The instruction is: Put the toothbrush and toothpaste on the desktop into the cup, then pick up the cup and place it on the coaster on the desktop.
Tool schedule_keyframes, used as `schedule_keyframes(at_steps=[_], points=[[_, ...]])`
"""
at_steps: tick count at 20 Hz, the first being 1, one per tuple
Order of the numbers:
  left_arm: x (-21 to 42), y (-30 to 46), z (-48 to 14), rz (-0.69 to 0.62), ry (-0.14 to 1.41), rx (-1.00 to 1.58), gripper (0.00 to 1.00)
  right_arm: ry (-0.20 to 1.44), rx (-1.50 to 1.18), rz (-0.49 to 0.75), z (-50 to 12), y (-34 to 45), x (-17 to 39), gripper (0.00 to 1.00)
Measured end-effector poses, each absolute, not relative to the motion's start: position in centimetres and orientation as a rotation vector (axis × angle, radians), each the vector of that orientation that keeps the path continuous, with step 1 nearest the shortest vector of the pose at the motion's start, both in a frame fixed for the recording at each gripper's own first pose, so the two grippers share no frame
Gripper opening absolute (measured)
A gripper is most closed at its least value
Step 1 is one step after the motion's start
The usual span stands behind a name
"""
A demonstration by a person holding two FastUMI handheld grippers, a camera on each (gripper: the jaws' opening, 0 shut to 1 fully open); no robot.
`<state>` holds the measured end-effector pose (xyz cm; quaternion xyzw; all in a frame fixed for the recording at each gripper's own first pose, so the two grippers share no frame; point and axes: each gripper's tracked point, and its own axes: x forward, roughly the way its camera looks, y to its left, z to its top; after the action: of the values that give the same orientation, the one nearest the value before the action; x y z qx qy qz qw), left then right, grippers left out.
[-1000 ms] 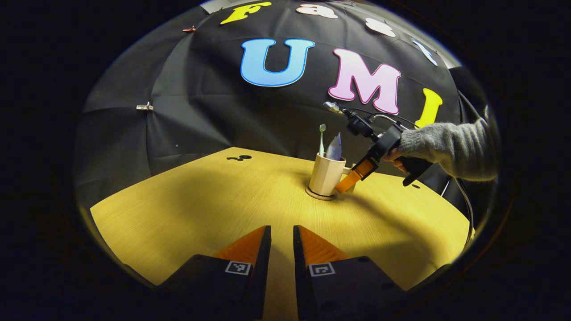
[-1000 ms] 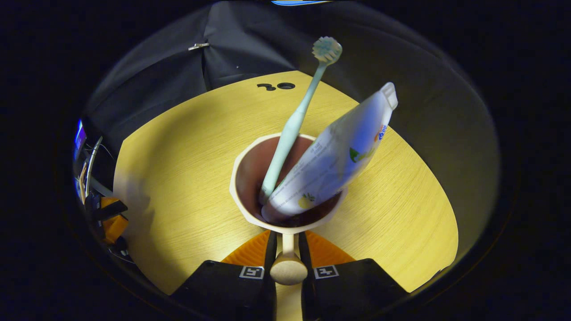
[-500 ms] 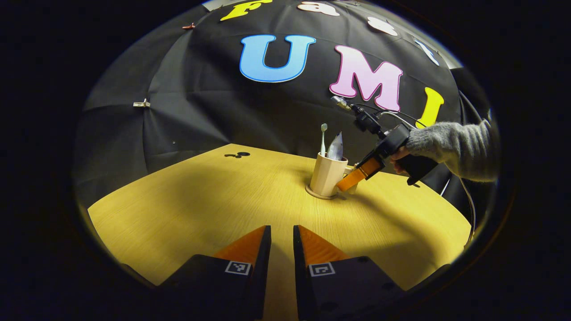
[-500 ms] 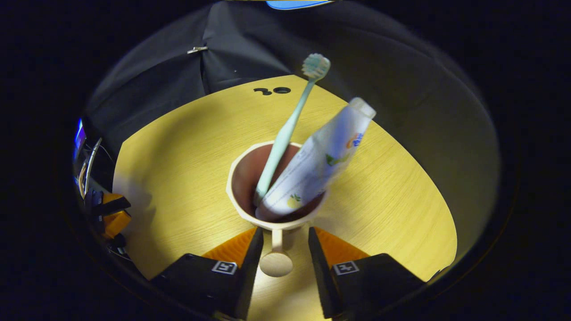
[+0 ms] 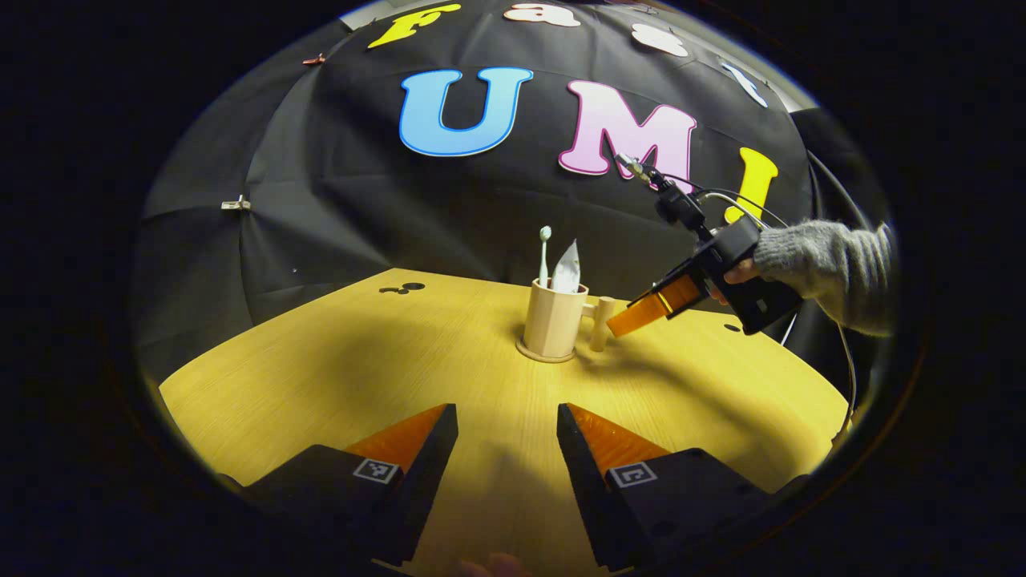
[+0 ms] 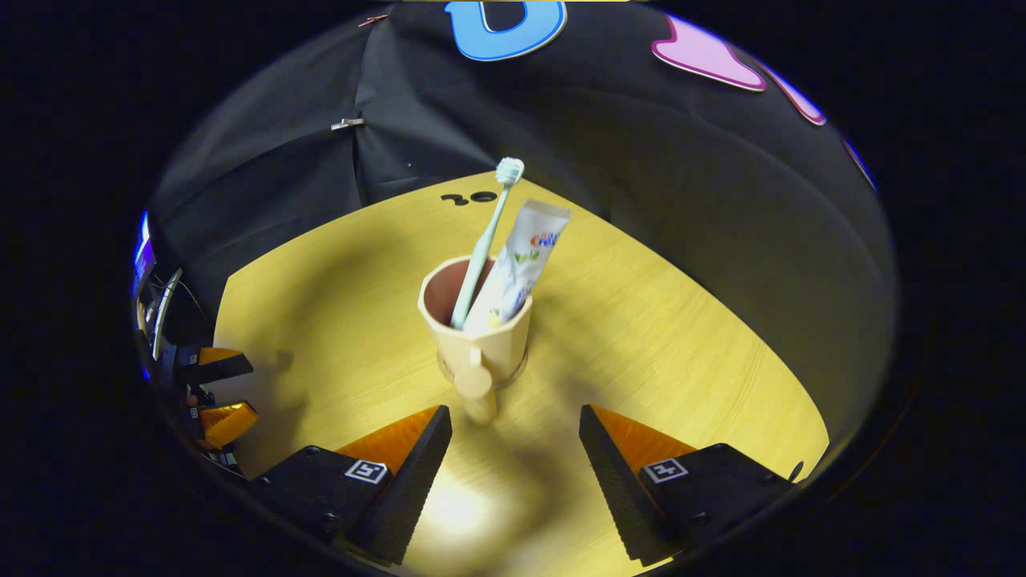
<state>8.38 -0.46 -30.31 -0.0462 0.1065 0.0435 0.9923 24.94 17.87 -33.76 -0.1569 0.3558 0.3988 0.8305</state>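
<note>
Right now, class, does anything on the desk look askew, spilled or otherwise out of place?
Nothing stands out. The cup stands upright on the coaster, with the toothbrush and toothpaste leaning inside. Both hand-held grippers, right and left, are open, clear of it.

A recording booth, not a home: black cloth wall (image 5: 361, 208) pinned with metal clips (image 5: 234, 205) behind a round wooden desktop (image 6: 657, 336), cables (image 5: 725, 196) trailing from the handheld right gripper (image 5: 633, 319)

Toothpaste (image 6: 517, 268): printed colored logo near top, lettering too small and blurred to read. Tool markers: square coded patterns, no readable text.
</note>
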Motion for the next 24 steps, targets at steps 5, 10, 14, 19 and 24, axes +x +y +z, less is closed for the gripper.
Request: schedule_keyframes(at_steps=[5,10,14,19,24], points=[[8.7,-4.2,-29.3,0.055,0.202,-0.074,0.86,0.738,-0.21,0.817,-34.2,14.7,22.3,0.98],[9.1,-7.3,-28.1,0.037,0.186,-0.009,0.86,0.622,-0.09,0.763,-30.9,9.9,20.8,0.98],[9.4,-9.5,-26.0,0.022,0.181,0.006,0.86,0.458,0.025,0.687,-25.4,6.1,19.5,0.98],[9.4,-10.9,-20.9,0.019,0.143,0.011,0.86,0.258,0.082,0.593,-17.7,1.6,17.0,0.98],[8.4,-12.1,-14.8,0.012,0.096,0.051,0.86,0.171,0.073,0.535,-12.2,-0.2,12.5,0.98]])
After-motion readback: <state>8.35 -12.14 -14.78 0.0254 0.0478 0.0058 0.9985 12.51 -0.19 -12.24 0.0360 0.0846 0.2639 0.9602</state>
